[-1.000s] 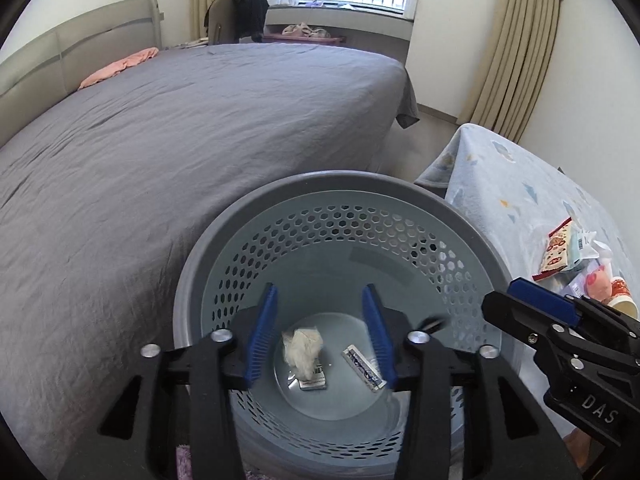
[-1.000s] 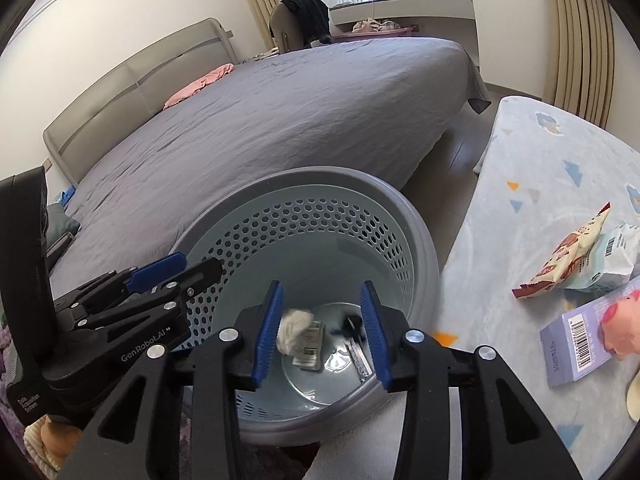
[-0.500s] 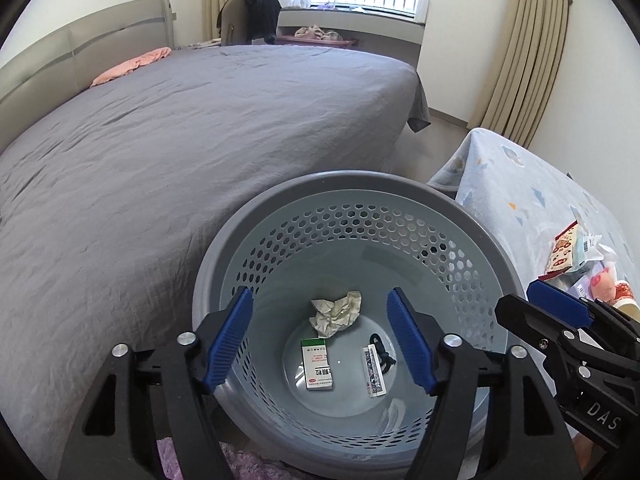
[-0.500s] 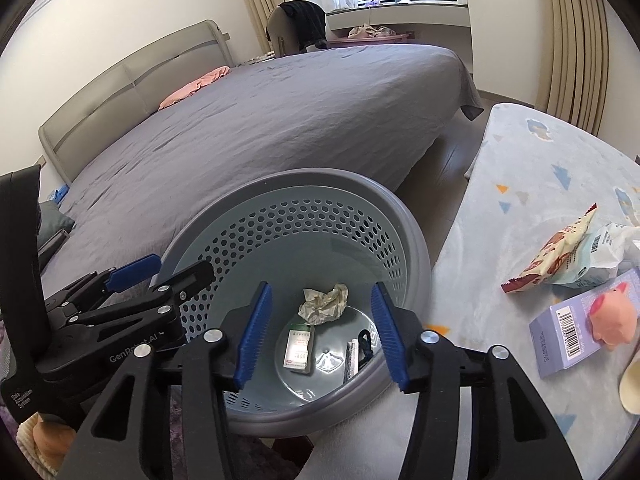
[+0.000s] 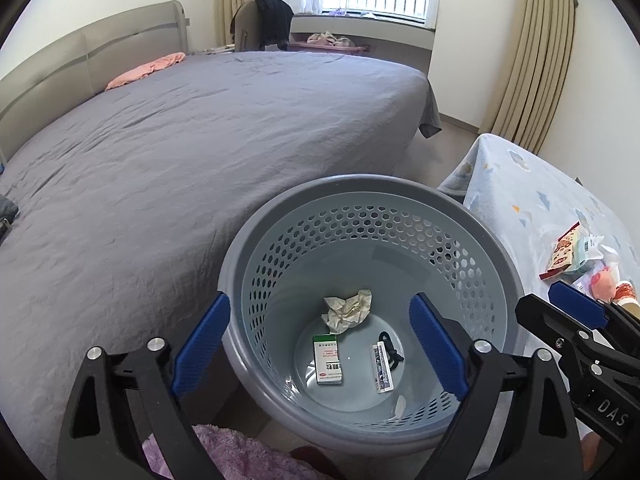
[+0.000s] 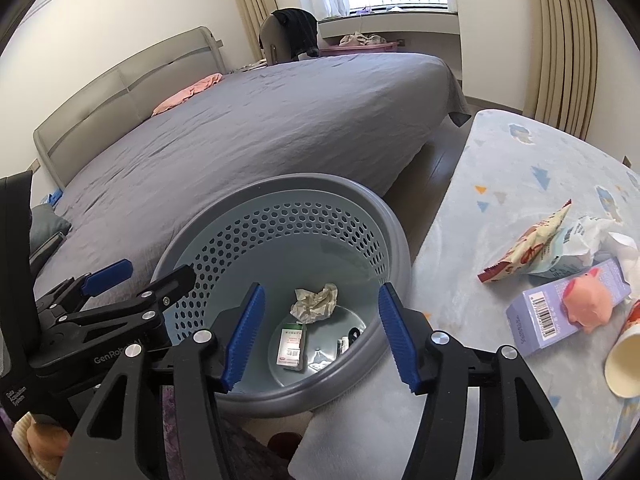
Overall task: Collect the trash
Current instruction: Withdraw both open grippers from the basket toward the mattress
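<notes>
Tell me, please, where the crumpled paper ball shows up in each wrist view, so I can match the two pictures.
Left wrist view: the crumpled paper ball lies low and centre, on the basket floor, just above the green-and-white box.
Right wrist view: the paper ball sits just below centre, on the basket floor, between the blue tongs.
Shared landmark: the perforated grey basket holding it.

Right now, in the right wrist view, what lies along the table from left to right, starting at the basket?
Basket → snack wrapper → purple box → pink pig toy → paper cup.
</notes>
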